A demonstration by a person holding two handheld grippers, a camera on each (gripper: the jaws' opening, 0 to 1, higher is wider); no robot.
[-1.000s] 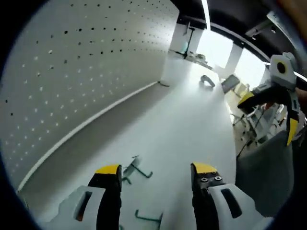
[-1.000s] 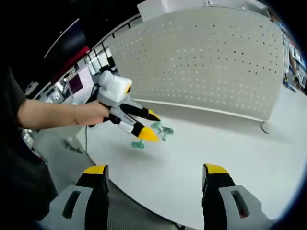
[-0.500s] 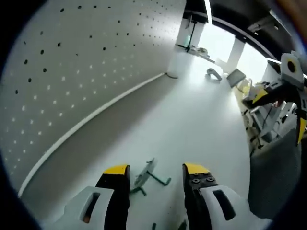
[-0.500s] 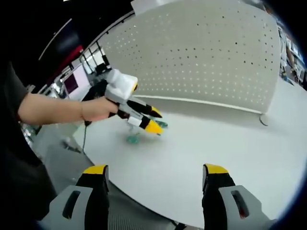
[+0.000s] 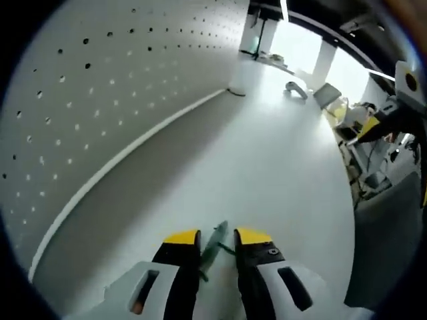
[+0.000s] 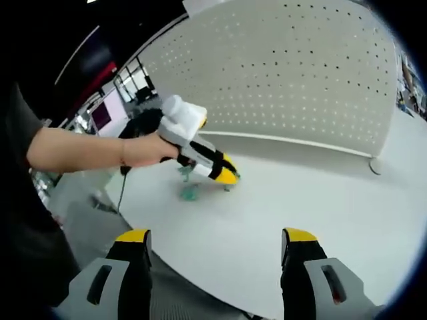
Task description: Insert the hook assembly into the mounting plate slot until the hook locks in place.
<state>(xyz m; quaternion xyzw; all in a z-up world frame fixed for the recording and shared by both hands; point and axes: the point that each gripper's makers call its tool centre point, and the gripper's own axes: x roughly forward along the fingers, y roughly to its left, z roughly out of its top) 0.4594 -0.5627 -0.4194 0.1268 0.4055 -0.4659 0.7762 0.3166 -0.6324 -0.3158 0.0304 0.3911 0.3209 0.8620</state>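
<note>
A thin green hook (image 5: 215,243) lies on the white table between my left gripper's (image 5: 217,238) yellow-tipped jaws, which stand close on either side of it. From the right gripper view, the left gripper (image 6: 229,177) is held low over the table by a person's hand, its tips together. A second green hook (image 6: 189,194) lies just beside it. The white perforated panel (image 5: 100,87) stands upright along the table's far side, also seen as the panel (image 6: 293,80). My right gripper (image 6: 215,240) is open and holds nothing, near the table's front edge; it appears as the right gripper (image 5: 400,110).
The panel rests on a small foot (image 6: 375,167) at its end. The table's front edge (image 6: 200,280) drops to grey floor. A dark cable (image 6: 121,190) hangs from the left hand. Office furniture (image 5: 295,90) stands far behind.
The left gripper has moved forward and down over the green hook, and its jaws have narrowed around it. The right gripper has stayed open and nearly still.
</note>
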